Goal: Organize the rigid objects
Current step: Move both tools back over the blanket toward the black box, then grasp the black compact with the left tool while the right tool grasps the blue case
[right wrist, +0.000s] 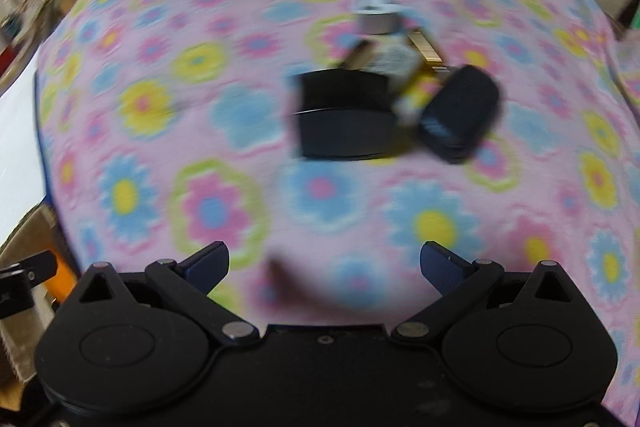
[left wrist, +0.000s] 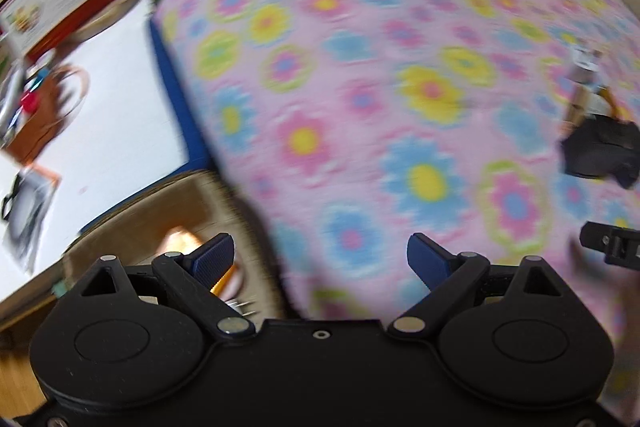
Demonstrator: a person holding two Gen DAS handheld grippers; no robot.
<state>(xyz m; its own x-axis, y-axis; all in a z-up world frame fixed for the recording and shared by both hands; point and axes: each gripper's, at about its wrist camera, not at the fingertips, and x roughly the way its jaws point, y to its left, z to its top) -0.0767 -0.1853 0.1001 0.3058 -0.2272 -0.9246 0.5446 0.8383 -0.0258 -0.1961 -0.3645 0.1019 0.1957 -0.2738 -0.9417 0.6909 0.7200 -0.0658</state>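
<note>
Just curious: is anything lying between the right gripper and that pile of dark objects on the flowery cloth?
Nothing: in the right wrist view, only bare flowery cloth lies between the open right gripper and the pile.

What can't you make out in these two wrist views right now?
- Pile on the flowered cloth, right wrist view: motion blur; two black cases show, the small items behind cannot be identified.
- Same pile, left wrist view: cut off by the right edge.
- Box, left wrist view: contents blurred, partly hidden by the left gripper.
- Right gripper: open, empty.
</note>
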